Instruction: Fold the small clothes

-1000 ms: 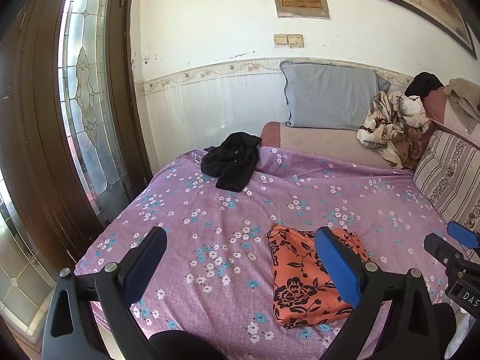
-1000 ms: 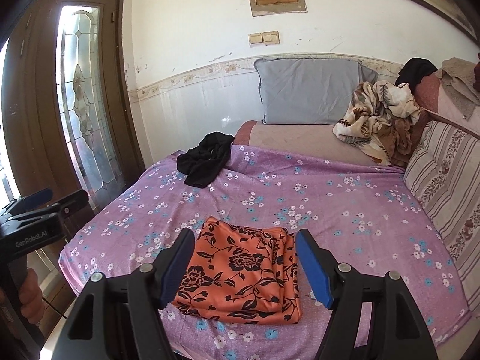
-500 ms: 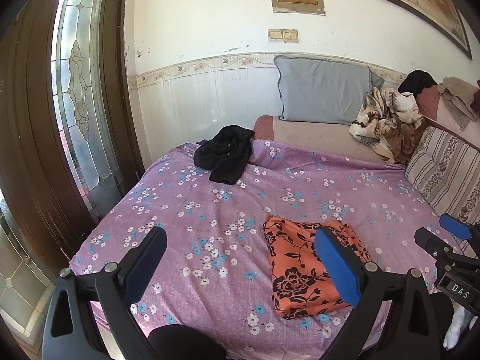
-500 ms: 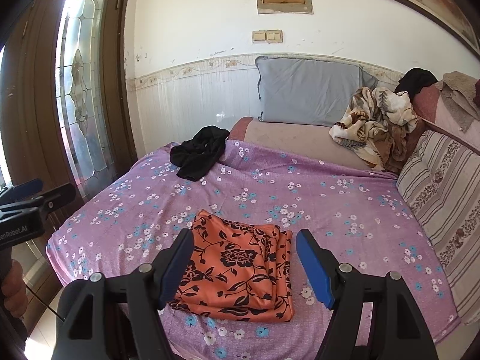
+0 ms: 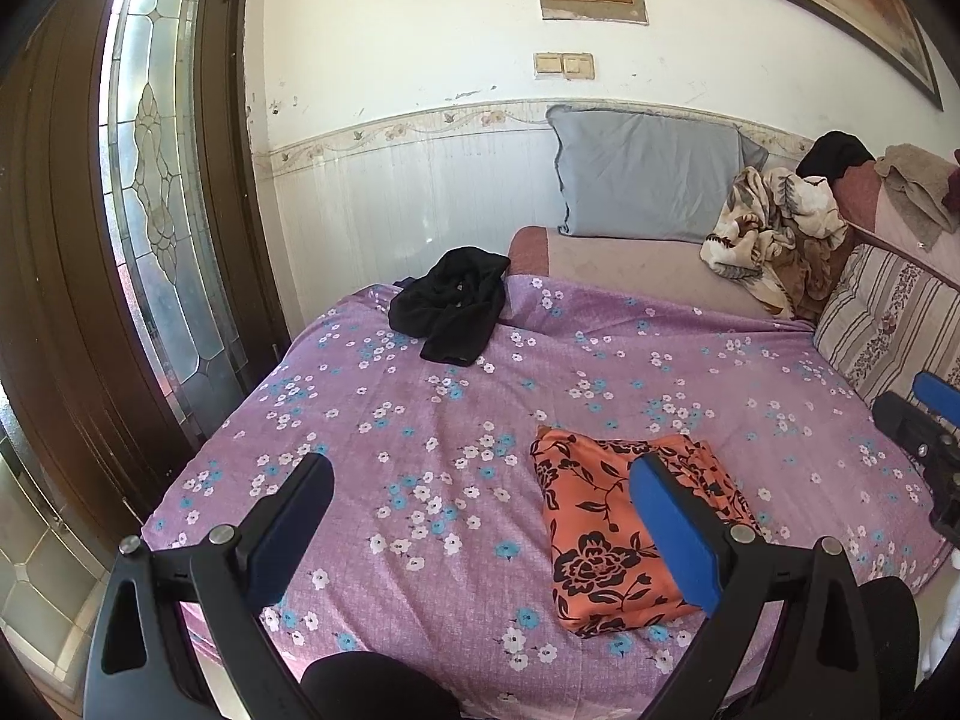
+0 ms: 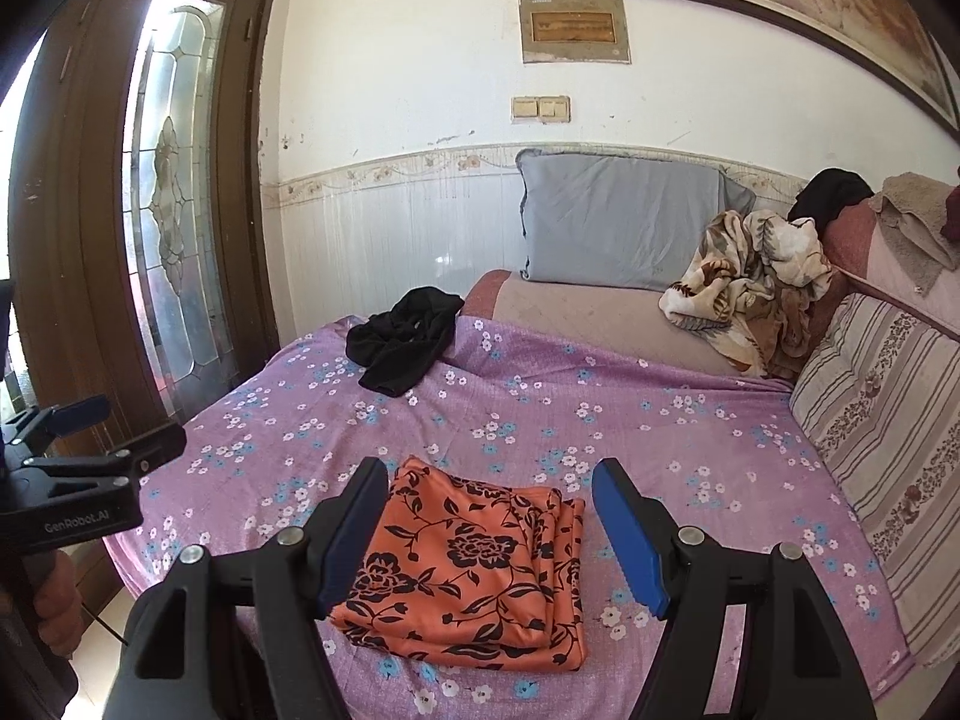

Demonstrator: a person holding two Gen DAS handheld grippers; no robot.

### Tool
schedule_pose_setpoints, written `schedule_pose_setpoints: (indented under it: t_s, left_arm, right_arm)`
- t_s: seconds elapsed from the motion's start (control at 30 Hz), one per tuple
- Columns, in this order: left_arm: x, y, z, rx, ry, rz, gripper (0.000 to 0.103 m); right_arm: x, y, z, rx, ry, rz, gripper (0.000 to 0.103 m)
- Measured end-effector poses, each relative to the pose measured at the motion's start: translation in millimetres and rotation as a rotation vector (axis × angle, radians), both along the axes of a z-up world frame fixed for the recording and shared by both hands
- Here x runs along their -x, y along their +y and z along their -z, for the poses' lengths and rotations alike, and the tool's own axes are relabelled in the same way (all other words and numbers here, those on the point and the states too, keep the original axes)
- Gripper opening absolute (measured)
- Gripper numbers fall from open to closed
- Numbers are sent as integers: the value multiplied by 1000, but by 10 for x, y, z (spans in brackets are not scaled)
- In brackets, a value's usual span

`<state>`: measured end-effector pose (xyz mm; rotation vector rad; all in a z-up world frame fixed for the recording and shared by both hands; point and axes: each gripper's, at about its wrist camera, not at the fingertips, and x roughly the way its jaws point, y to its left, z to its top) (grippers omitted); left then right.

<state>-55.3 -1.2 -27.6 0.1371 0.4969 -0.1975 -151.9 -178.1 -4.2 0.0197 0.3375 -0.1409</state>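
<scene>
An orange cloth with black flowers (image 6: 474, 570) lies folded flat near the front edge of the purple flowered bed (image 6: 600, 414); it also shows in the left wrist view (image 5: 606, 546). A crumpled black garment (image 5: 450, 312) lies at the bed's far left, also seen in the right wrist view (image 6: 402, 342). My left gripper (image 5: 480, 528) is open and empty, held above the bed's front edge, left of the orange cloth. My right gripper (image 6: 492, 534) is open and empty, above the orange cloth.
A grey pillow (image 6: 624, 222) leans on the back wall. A crumpled floral blanket (image 6: 750, 276) and a striped cushion (image 6: 882, 432) lie at the right. A glass-panelled wooden door (image 5: 150, 228) stands to the left of the bed.
Both grippers have drawn back and up from the bed, so the orange cloth and bed look farther away. Both stay open and empty. The cloth has not moved.
</scene>
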Motion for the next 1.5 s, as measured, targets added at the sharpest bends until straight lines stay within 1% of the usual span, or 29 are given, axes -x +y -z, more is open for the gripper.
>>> schedule_pose_setpoints:
  t_s: [0.1,0.17,0.43,0.63,0.83,1.33,1.5]
  left_arm:
    - [-8,-27,14,-5,0,0,99]
    - [-12,-57,32,-10,2,2,99]
    - [-15,-183,106,-41,22,33,99]
    - [-14,-216,103,-33,27,43,99]
    - [7,-284,97,-36,24,61,99]
    - [83,-314,12,-19,31,88,99]
    - [137,-340,-32,-20,20,93,99]
  right_arm:
    - [73,-10,-90,7,-38,4,74]
    - [102,-11,-108,9,-50,1,76]
    - [47,-21,47,22,-12,-8,77]
    - [97,-102,-9,16,-36,7,77]
    - [130,-197,-11,3,-39,24,77]
    - [224,-284,-49,-17,-61,33,77]
    - [298,-298,-80,-18,-76,40,77]
